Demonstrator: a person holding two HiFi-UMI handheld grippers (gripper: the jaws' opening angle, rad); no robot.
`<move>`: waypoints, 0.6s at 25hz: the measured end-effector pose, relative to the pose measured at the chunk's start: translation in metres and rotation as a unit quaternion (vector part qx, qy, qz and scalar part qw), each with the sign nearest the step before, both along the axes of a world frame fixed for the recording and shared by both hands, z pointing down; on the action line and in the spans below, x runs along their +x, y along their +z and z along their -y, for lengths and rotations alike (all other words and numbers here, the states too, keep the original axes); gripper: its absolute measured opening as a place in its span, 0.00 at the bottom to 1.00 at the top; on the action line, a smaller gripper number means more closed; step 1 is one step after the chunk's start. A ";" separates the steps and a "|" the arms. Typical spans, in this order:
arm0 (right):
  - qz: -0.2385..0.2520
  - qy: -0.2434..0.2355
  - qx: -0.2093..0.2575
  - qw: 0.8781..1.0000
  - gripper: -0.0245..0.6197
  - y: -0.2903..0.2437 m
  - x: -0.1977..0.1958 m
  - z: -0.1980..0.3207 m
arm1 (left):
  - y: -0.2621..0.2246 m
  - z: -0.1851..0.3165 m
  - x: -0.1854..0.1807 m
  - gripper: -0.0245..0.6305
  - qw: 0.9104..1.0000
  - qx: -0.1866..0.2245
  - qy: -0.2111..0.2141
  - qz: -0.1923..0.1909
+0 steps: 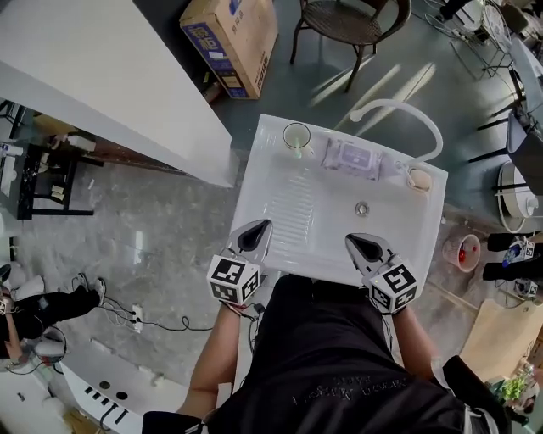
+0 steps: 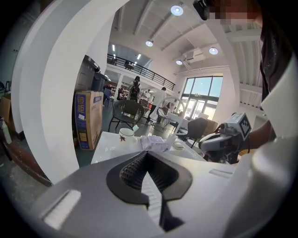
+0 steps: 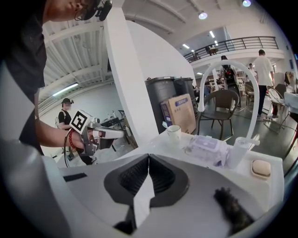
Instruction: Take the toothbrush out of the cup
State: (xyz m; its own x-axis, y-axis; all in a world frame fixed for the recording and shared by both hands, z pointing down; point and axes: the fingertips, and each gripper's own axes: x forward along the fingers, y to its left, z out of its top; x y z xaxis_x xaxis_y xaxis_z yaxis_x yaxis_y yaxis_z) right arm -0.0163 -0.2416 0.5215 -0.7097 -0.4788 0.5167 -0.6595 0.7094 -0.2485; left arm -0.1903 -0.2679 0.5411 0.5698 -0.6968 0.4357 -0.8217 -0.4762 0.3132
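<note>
A white cup stands at the far left corner of the white sink unit, with a pale green toothbrush in it. From the left gripper view the cup lies well ahead, the toothbrush poking from its rim. It is also ahead in the right gripper view, cup and toothbrush. My left gripper hovers at the sink's near left edge, shut and empty. My right gripper sits at the near right edge, jaws together, holding nothing. Both are far from the cup.
A pack of wipes lies at the back of the sink beside a curved white faucet. A soap dish is at the back right. A cardboard box and a chair stand beyond, a white wall to the left.
</note>
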 end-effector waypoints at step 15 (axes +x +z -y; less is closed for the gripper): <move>0.011 0.033 -0.027 0.999 0.06 0.021 0.032 0.013 | 0.030 0.087 0.027 0.06 0.999 0.019 0.030 0.033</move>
